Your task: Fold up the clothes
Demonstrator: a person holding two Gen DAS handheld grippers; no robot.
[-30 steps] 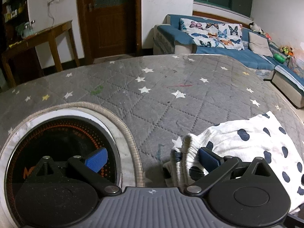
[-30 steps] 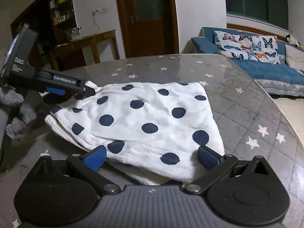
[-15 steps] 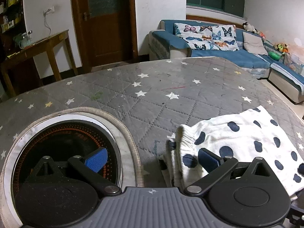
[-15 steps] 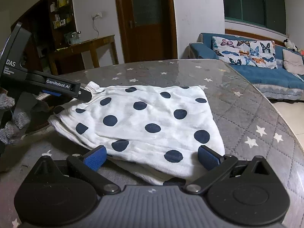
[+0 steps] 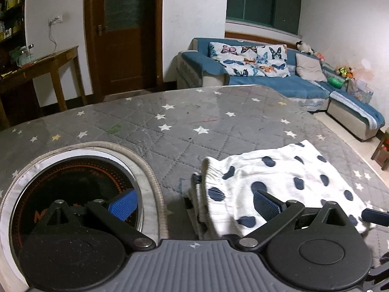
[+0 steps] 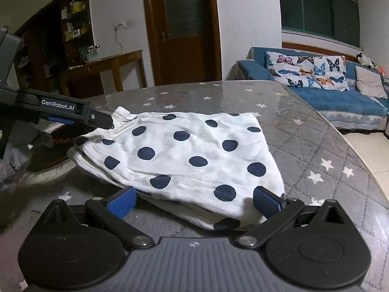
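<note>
- The left hand-held gripper (image 5: 194,203) had its jaws spread wide, nothing between them. Its right blue pad (image 5: 266,204) sat over the near left part of the folded garment (image 5: 279,175); whether it touched the cloth could not be told. Its left blue pad (image 5: 122,203) sat over the round dark glass disc (image 5: 73,177) set in the table (image 5: 194,121).
- In the right wrist view, the side of that left hand-held gripper (image 6: 80,114) carried white lettering reading "GenRobot.AI", and its tip lay at the elastic waistband corner (image 6: 120,114) of the garment.
- The right hand-held gripper (image 6: 193,200) was likewise wide open and empty, its two blue pads flanking the near edge of the garment (image 6: 194,150).
- The garment, white with dark navy dots, lay folded flat in layers on the grey star-patterned quilted cover of the table, just beside the ringed disc.
- A gloved hand (image 6: 14,160) showed at the left edge of the right wrist view.
- Compared with a second before, the left wrist view had pulled back and risen: more of the garment was visible, and it lay flatter. The right hand-held gripper had kept nearly the same place, open as before.
- Behind the table stood a blue sofa (image 5: 279,82) with butterfly cushions (image 5: 245,59), and a wooden door (image 5: 121,31).
</note>
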